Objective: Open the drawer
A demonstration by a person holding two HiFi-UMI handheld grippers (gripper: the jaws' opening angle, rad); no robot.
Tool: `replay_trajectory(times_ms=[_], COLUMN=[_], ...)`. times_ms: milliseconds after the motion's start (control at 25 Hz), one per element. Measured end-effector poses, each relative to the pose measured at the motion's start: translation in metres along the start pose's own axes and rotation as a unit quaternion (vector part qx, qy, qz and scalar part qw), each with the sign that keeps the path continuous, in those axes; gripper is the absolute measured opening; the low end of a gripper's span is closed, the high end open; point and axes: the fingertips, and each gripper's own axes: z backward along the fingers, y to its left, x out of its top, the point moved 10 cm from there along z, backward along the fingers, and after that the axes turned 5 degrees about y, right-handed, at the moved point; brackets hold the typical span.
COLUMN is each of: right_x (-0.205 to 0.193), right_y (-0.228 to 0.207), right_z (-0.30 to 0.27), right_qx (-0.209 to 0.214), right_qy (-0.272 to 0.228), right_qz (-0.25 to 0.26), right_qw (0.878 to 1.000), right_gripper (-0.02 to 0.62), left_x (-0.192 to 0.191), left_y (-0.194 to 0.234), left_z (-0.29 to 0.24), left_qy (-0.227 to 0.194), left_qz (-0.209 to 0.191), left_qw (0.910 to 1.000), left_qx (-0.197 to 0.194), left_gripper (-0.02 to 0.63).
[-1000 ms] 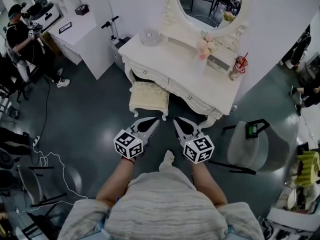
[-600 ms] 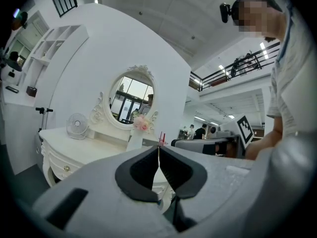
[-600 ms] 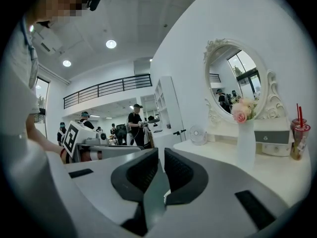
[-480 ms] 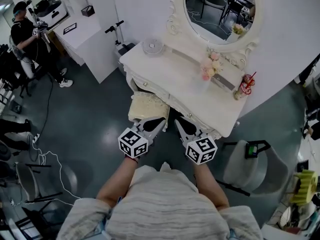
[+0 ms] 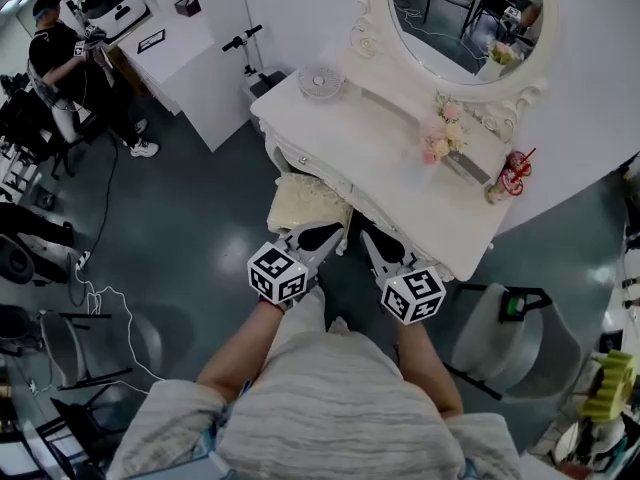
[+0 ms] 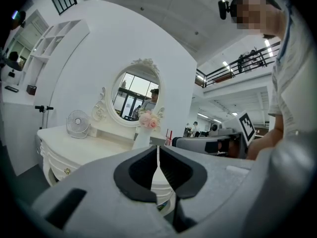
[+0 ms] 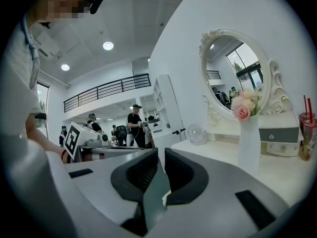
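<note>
The white dressing table (image 5: 375,158) with an oval mirror stands ahead of me. Its drawer fronts (image 5: 300,160) run along the curved near edge and all look closed. In the left gripper view a drawer front with a small knob (image 6: 67,171) shows at the lower left. My left gripper (image 5: 322,236) hovers just short of the table's front edge, shut on nothing. My right gripper (image 5: 368,240) hangs beside it, jaws nearly together and empty. Both point toward the table, left gripper (image 6: 158,150) and right gripper (image 7: 161,155), and neither touches a drawer.
A cushioned stool (image 5: 305,203) sits under the table, close by the left gripper. On the tabletop stand a small fan (image 5: 320,80), a vase of pink flowers (image 5: 440,138) and a red cup (image 5: 510,176). A grey chair (image 5: 515,333) is at the right. A person in black (image 5: 60,58) stands far left.
I have moved closer to the dressing table, and both grippers now reach its front edge above the stool. The jaws of both stay as they were.
</note>
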Motion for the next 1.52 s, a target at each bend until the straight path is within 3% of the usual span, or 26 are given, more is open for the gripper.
replay_trajectory(times_ms=[520,1200,1520], right_x=[0.005,0.000,-0.007], right_y=[-0.020,-0.037,-0.041], right_z=[-0.042,-0.100,-0.121], right_qx=[-0.006,0.006,0.009], right_qy=[0.004,0.016,0.023], right_qz=[-0.001,0.003,-0.004], right_qw=[1.000,1.000,1.000], right_gripper=[0.011,0.012,0.012], left_x=[0.007,-0.009,-0.017], left_y=[0.046,0.109,0.135], left_z=[-0.019,-0.021,-0.030], left_qy=[0.008,0.026,0.041], left_qz=[0.005,0.014,0.012], left_qw=[1.0000,0.9990,0.9984], left_qx=[-0.002,0.034,0.037], left_gripper=[0.017,0.018,0.071])
